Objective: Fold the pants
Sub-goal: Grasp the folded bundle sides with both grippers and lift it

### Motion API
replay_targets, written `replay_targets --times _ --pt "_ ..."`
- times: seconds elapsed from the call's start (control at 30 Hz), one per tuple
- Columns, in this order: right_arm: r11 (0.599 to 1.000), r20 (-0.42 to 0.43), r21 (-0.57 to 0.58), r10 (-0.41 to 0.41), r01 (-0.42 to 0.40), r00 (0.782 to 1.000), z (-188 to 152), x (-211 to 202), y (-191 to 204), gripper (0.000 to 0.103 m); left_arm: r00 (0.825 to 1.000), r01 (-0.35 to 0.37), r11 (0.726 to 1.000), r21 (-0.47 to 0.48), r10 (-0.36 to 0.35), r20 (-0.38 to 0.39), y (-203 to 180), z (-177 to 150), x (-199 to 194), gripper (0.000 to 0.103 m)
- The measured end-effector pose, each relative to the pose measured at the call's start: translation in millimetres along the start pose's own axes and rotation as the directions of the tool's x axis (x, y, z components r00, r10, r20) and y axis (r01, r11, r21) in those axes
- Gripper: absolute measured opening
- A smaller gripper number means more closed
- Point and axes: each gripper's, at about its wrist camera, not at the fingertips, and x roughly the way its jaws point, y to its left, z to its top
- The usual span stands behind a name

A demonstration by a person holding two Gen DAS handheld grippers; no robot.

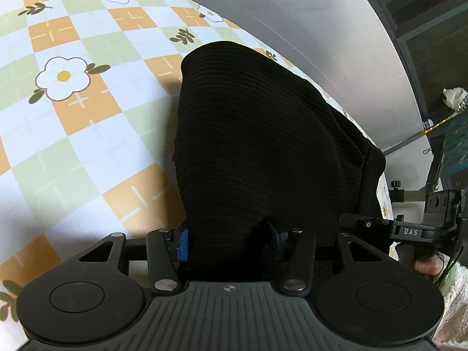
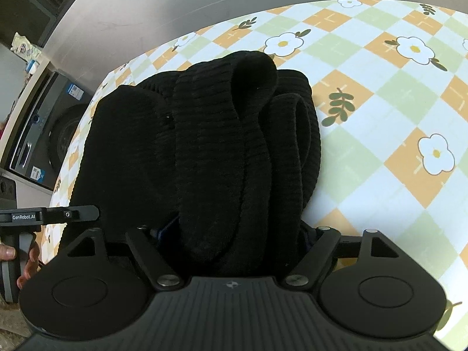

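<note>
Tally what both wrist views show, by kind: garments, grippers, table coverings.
Black pants: 1, bunched between the fingers of both grippers
Grippers: 2, the left gripper and the right gripper
Checked flower tablecloth: 1
Total: 4

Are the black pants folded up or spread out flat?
Folded up: the black pants sit bunched in thick rolled layers on the checked tablecloth.

A home, likely a laundry corner: beyond the jaws to their left stands a grey front-loading washing machine [image 2: 44, 134] with a round door, and the desk wears a checked orange, green and white flowered tablecloth [image 2: 380, 111].
</note>
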Motion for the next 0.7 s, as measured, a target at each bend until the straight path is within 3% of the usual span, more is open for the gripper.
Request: replay_targets --times 0.23,0.47,0.6,0.7 --pt "0.999 0.013 0.04 0.015 -0.015 1.0 -3 4 -7 0.089 1.0 0.008 1.0 -0.007 -0.008 -0.005 3 2 2 0.058" --pt "0.999 0.035 0.038 0.024 -0.025 0.999 -8 0 -11 0.09 1.0 -0.016 1.0 0.024 0.016 0.003 -6 7 11 0.062" --pt "1.0 0.022 0.018 -0.012 0.011 1.0 -7 -2 6 0.077 0.999 -0.032 0.999 0.029 0.031 0.014 -12 2 6 0.051" --pt "0.999 0.014 -0.034 0.0 0.0 1.0 -5 -6 21 0.068 0.996 -0.084 0.996 0.024 0.083 0.043 -21 -9 -6 0.046"
